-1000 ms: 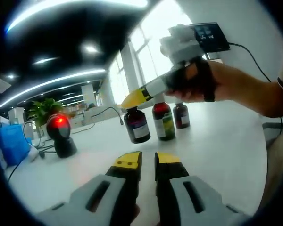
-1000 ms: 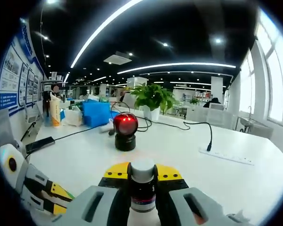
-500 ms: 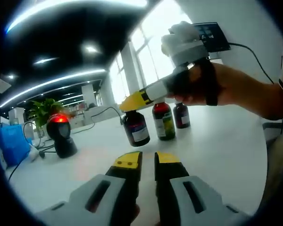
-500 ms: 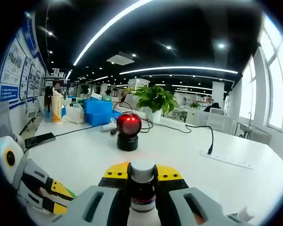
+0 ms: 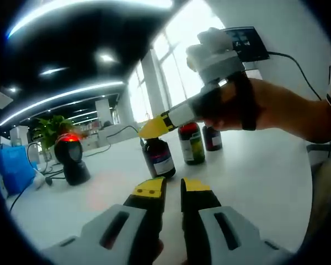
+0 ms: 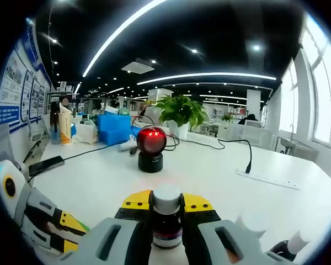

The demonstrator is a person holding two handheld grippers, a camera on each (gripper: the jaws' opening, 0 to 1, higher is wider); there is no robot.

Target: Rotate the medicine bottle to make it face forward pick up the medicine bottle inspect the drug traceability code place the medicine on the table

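In the right gripper view my right gripper (image 6: 167, 202) is shut on a dark medicine bottle (image 6: 167, 229) just below its white cap. The left gripper view shows the same bottle (image 5: 159, 158) upright, white label toward me, hanging from the right gripper's (image 5: 153, 130) yellow tips, which a hand holds. The bottle's base is at the white table (image 5: 254, 165) or just above it; I cannot tell which. My left gripper (image 5: 173, 187) hovers in front of the bottle, jaws together with nothing between them. That left gripper (image 6: 41, 221) also appears at the lower left of the right gripper view.
Two more bottles (image 5: 191, 142) (image 5: 212, 136) stand just behind the held one. A black scanner with a red light (image 5: 70, 160) (image 6: 150, 148) stands on the table. Behind it are a power strip (image 6: 269, 180), cables, a potted plant (image 6: 179, 113) and a blue box (image 6: 115, 131).
The right gripper has come down with the bottle, from clear of the table to the table's level. The left gripper's jaws have not changed.
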